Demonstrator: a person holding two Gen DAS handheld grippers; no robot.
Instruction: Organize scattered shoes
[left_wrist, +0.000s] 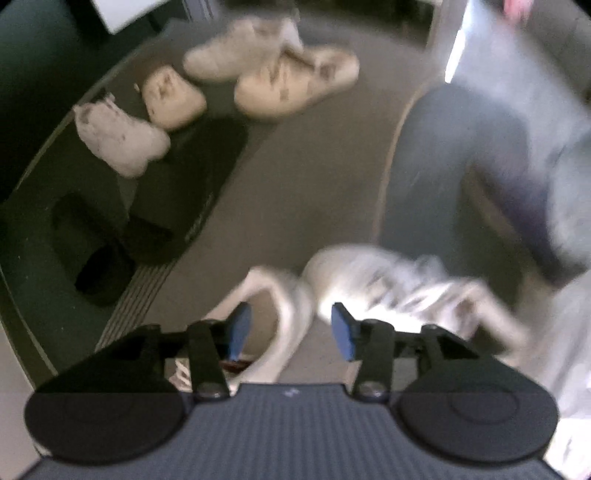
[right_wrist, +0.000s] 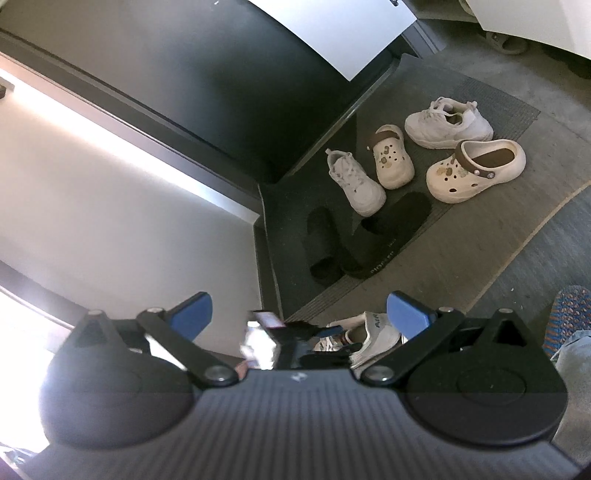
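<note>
left gripper (left_wrist: 290, 328): fingers spread, gripping nothing, poised over blurred white sneakers (left_wrist: 388, 284) on the floor. doormat (right_wrist: 509, 107): black slides (right_wrist: 384, 236), white sneaker (right_wrist: 356, 181), two cream clogs (right_wrist: 476, 170), another white sneaker (right_wrist: 448, 123). right gripper (right_wrist: 299, 314): fingers spread, empty.

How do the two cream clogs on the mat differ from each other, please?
The nearer clog lies angled with its brown lining open to view and its strap across the top; the farther clog points toward the camera, toe foremost, its opening barely visible. The nearer clog looks larger in the picture. Both are cream with brown straps, holes and small charms.
</note>
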